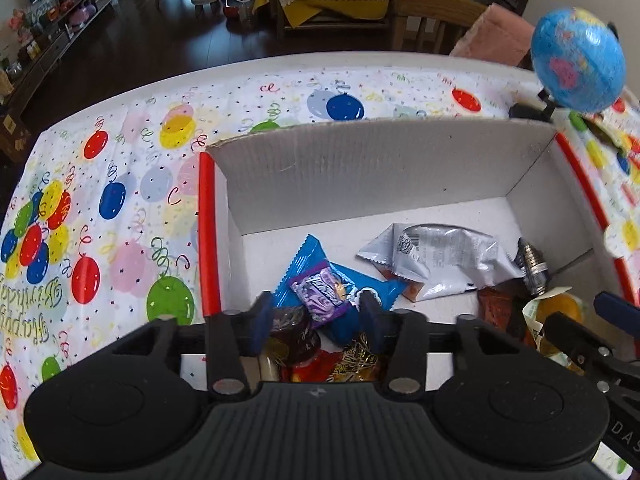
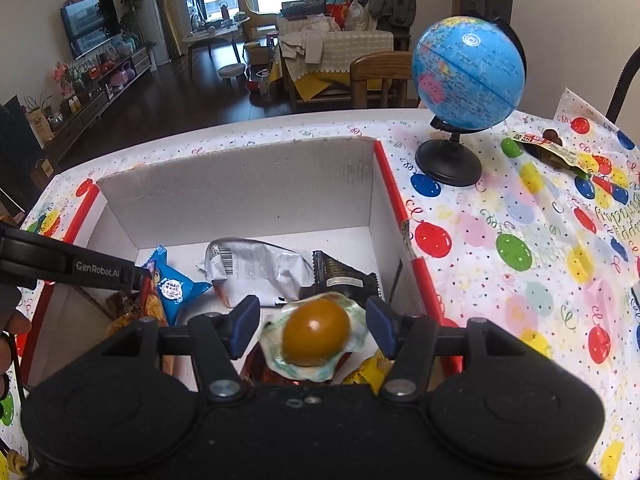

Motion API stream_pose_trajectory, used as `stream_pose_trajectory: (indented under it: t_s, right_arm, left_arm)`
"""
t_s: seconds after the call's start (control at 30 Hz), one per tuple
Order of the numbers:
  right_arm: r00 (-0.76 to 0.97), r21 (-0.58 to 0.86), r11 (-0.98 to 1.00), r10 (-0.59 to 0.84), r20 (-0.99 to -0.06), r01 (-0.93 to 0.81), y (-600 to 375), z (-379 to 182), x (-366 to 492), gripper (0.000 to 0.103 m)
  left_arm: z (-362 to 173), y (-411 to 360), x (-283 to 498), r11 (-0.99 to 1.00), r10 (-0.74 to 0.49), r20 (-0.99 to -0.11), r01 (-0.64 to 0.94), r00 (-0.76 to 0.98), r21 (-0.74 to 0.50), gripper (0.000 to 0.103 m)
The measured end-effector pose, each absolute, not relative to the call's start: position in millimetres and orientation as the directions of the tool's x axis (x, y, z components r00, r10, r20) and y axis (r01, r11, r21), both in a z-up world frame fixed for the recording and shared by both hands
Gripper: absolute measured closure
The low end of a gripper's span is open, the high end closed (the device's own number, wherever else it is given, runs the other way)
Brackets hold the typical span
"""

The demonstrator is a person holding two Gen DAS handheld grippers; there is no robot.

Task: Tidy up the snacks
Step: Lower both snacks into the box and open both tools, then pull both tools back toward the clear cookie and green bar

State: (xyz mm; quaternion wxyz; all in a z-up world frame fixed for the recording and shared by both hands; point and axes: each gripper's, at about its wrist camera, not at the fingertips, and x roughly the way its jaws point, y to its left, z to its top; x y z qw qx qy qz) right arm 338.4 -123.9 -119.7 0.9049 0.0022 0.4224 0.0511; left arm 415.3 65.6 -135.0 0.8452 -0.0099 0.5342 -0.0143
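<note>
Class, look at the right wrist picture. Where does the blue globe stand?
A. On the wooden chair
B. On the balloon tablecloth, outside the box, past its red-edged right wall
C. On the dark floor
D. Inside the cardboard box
B: the globe rests by its black base on the balloon tablecloth, just beyond the right wall of the cardboard box.

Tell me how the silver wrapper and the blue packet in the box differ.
The silver wrapper is crumpled and looks torn open; the blue packet looks sealed, its zigzag end intact. The silver wrapper shows grey with a printed code; the blue packet is bright blue with a round white label. The silver wrapper lies uncovered; the blue packet has a purple candy lying over it. Both lie on the floor of the cardboard box, between the two open grippers.
</note>
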Motion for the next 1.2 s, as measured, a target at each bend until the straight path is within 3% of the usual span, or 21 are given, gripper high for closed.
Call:
stream_pose_trajectory:
  t_s: [0.2,0.47,0.8,0.87,1.03,1.2]
  right_arm:
    - [0.663,0.066,0.993,0.113,-0.74,-0.096,-129,-106,326,0.034]
    - [0.689,0.104,0.987,0.158,-0.707,-0.12,-134,-88,302,0.022]
    - [0.719,0.161,0.973,0.229,-0.656,-0.163,-146,-63,260,0.018]
    - [0.722,0.173,0.97,0.241,-0.649,-0.169,-150,-60,251,0.016]
    - [0.722,0.205,0.961,0.276,-0.634,-0.187,-160,-55,231,0.013]
    - [0.729,0.223,0.956,0.29,-0.62,-0.191,-170,-53,211,0.01]
  left_arm:
    - [-119,66,401,0.998,-0.055,-0.887,0.007,0.459,-0.058,0.04]
    - [-92,64,373,0.996,-0.077,-0.853,0.012,0.516,-0.083,0.038]
    - [-60,60,322,0.991,-0.123,-0.806,0.027,0.579,-0.133,0.038]
    - [-55,59,310,0.989,-0.132,-0.799,0.029,0.586,-0.142,0.03]
    - [-45,56,284,0.986,-0.15,-0.788,0.031,0.597,-0.165,0.029]
    - [-38,51,259,0.984,-0.162,-0.775,0.039,0.611,-0.176,0.02]
